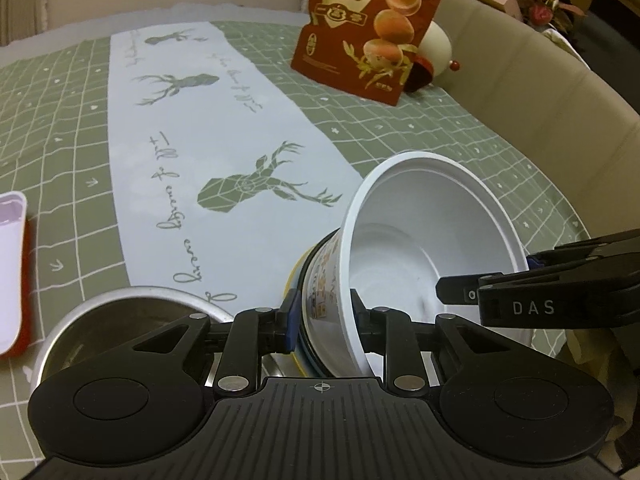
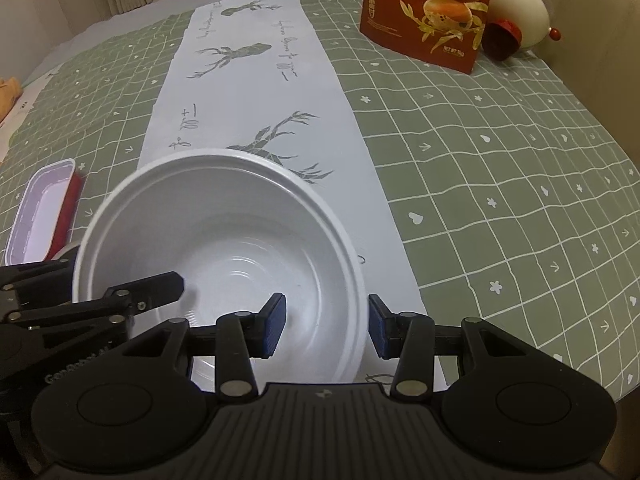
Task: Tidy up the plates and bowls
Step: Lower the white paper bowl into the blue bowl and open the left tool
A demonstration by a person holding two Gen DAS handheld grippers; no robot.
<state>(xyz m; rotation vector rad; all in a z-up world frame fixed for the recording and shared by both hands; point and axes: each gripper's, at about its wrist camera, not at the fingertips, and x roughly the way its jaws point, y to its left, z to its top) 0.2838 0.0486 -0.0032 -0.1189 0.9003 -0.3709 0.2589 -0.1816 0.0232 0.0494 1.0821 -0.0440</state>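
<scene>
In my left wrist view, the left hand-held gripper (image 1: 322, 314) is clenched on the wall of a white bowl (image 1: 432, 236): one blue pad sits against the printed outside, the other finger is inside. The bowl is tilted, its mouth turned toward the right of the frame, and it sits low and right of centre. Under it I see dark and yellow rims of other dishes, though I cannot tell how many. A metal bowl (image 1: 132, 320) lies at the lower left, just beside my gripper, and a red tray (image 1: 12, 272) with a white inside sits at the left edge.

In my right wrist view, the right hand-held gripper (image 2: 326, 326) straddles the near right rim of the same white bowl (image 2: 224, 248), left pad inside, right pad outside. A gap shows at each pad, so I read it as released, not gripping. The left gripper enters from the lower left, lettered "GoRobot AI" as far as I can read it; in the left view the other gripper's arm reads "DAS".

The table (image 1: 460, 128) wears a green checked cloth with a pale runner printed with deer heads and looping script. At the upper centre stands a brown pouch (image 1: 368, 28) marked "QUAIL EGGS"; the right view shows "NET WT" on it.
</scene>
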